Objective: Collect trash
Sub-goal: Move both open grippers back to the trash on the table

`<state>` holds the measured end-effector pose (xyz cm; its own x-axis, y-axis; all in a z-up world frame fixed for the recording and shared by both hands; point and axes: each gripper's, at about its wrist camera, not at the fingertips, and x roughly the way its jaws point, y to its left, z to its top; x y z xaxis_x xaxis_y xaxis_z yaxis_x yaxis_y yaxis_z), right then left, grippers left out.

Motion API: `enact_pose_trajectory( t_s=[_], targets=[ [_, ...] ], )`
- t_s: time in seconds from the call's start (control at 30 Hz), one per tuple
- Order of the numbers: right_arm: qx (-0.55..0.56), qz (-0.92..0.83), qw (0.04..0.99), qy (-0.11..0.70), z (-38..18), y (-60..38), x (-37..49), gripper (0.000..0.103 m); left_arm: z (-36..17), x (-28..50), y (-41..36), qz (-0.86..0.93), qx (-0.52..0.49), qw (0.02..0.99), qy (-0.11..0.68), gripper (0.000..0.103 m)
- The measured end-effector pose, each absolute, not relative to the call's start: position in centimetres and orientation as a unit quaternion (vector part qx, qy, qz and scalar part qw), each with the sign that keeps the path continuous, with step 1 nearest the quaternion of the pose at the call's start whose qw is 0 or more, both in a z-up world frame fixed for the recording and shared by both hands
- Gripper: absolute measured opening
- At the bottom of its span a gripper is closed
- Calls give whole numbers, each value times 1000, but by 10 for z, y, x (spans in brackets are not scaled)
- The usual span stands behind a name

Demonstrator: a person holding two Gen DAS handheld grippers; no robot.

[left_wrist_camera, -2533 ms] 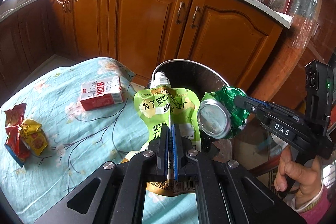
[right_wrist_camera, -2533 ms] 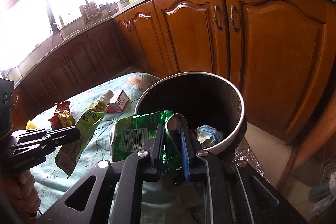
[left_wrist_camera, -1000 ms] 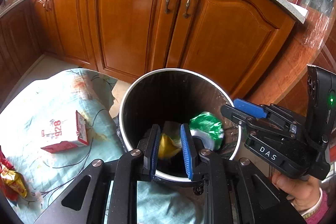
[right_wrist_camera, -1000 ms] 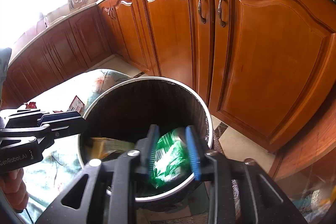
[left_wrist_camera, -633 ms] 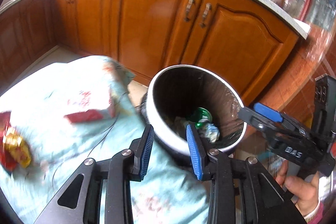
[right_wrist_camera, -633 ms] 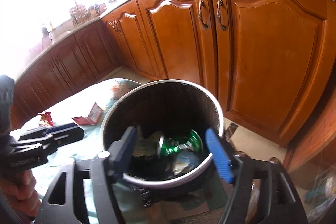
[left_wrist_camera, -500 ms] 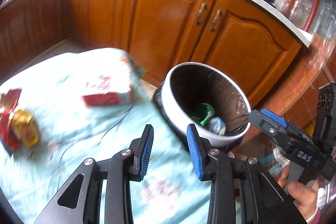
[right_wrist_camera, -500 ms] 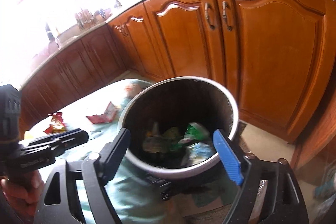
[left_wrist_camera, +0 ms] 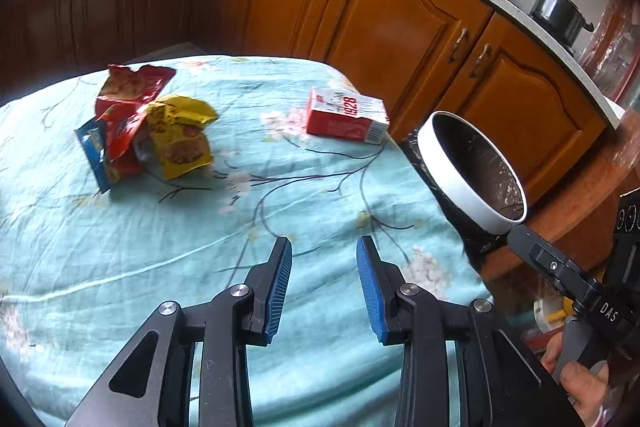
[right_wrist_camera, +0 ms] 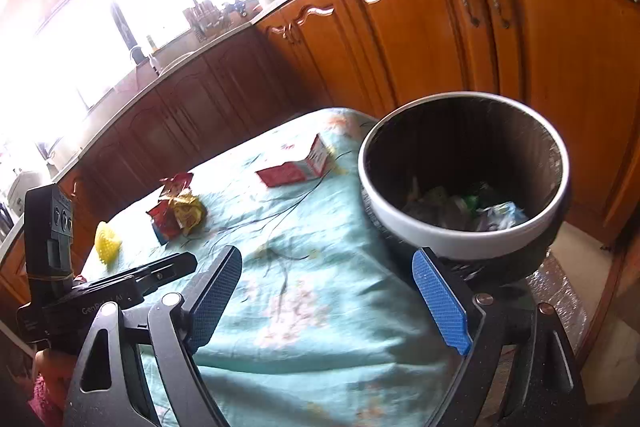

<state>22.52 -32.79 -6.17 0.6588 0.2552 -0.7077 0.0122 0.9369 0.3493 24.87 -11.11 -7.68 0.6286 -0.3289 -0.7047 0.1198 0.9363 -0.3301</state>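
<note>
Trash left on the desk (left_wrist_camera: 120, 267): red carton (left_wrist_camera: 346, 115) near the far edge, just beside the bin (right_wrist_camera: 464, 239); crumpled red/yellow snack wrappers (left_wrist_camera: 152, 131) well apart to its left; small yellow item (right_wrist_camera: 107, 235) nearer the desk's left end. Bin w/ white rim holds green and pale scraps. Left gripper (left_wrist_camera: 324, 281) jaws have just been opening, partly apart, nothing btwn them. Right gripper (right_wrist_camera: 326, 297) jaws have just been opening too, wide apart, empty.
</note>
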Motion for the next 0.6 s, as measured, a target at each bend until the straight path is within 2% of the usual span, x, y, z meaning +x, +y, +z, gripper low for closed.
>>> enact_pose_trajectory(
  t_s=[0.6],
  targets=[
    [152,126,877,438,-78,-251,251,89,-75,239,-18,-47,-186,897,398,33]
  ],
)
